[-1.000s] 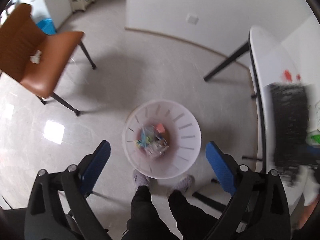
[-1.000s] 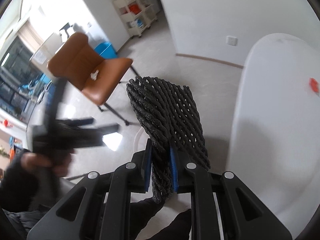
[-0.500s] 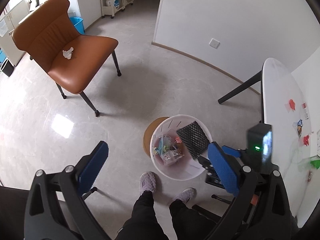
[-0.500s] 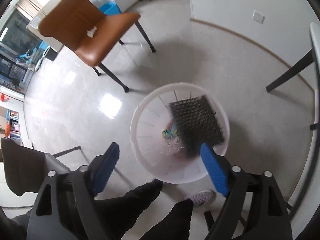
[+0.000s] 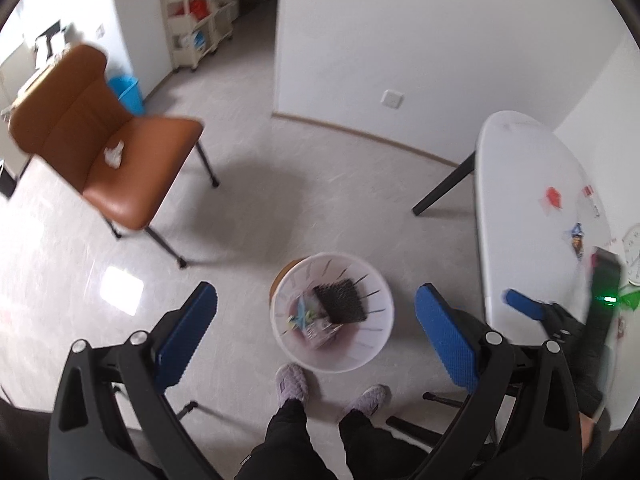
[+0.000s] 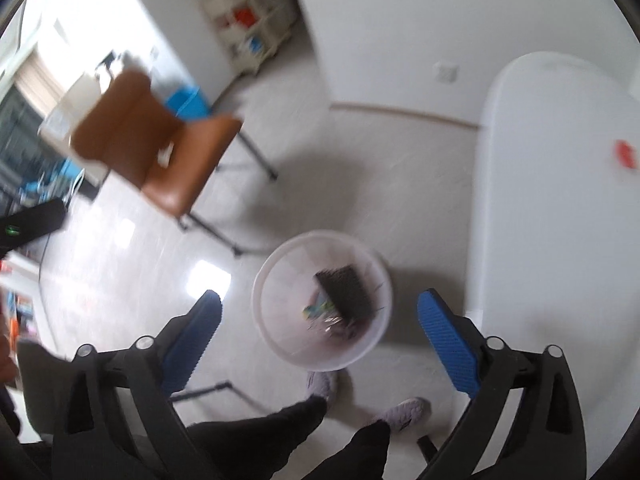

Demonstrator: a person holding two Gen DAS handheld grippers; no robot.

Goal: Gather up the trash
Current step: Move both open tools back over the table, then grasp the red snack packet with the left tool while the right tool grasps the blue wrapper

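Note:
A white slotted waste bin (image 5: 288, 350) stands on the floor by my feet. A black foam net (image 5: 340, 302) lies inside it on top of coloured wrappers (image 5: 306, 314). The bin (image 6: 272, 332) and net (image 6: 346, 290) also show in the right wrist view. My left gripper (image 5: 316, 322) is open and empty, high above the bin. My right gripper (image 6: 320, 326) is open and empty, also above the bin. A crumpled white tissue (image 5: 113, 154) lies on the brown chair seat. Red scraps (image 5: 554, 197) and small wrappers (image 5: 577, 238) lie on the white table.
A brown chair (image 5: 152, 184) stands at the left. The white table (image 5: 520, 184) runs along the right, with black legs. A blue bin (image 5: 128, 92) and a shelf trolley (image 5: 200, 32) stand at the back. A wall corner juts in at mid-back.
My right gripper opened and dropped the black foam net into the bin. Both grippers have since risen and tilted up, so the bin looks smaller.

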